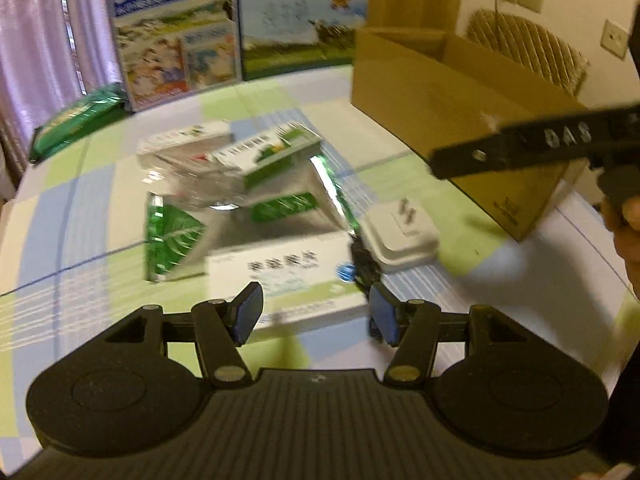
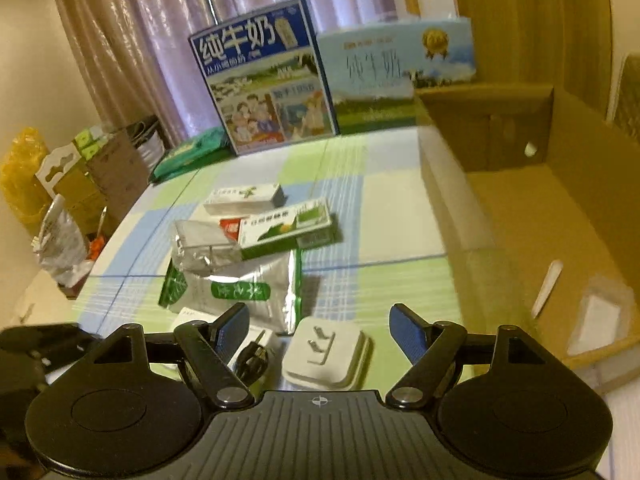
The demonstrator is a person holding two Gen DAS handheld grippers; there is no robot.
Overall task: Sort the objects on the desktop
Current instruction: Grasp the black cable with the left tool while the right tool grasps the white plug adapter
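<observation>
A pile of small items lies on the checked tablecloth (image 1: pixel 100 184). My left gripper (image 1: pixel 316 314) is open just above a flat white box (image 1: pixel 280 276) at the pile's near edge. Behind the box lie a silver foil pouch (image 1: pixel 256 208) with green print, a green-and-white carton (image 1: pixel 276 152) and a white carton (image 1: pixel 188 136). A white plug adapter (image 1: pixel 400 232) lies to the right, a black cable (image 1: pixel 362 264) beside it. My right gripper (image 2: pixel 320 336) is open directly above the adapter (image 2: pixel 326 354), with the pouch (image 2: pixel 240 280) and cartons (image 2: pixel 286 228) beyond it.
An open cardboard box (image 2: pixel 560 208) stands at the right with a white packet (image 2: pixel 596 316) and a white stick (image 2: pixel 548 284) inside. Two milk cartons (image 2: pixel 264 76) lean at the table's far edge, a green packet (image 2: pixel 188 152) beside them. Boxes and bags (image 2: pixel 80 184) sit left.
</observation>
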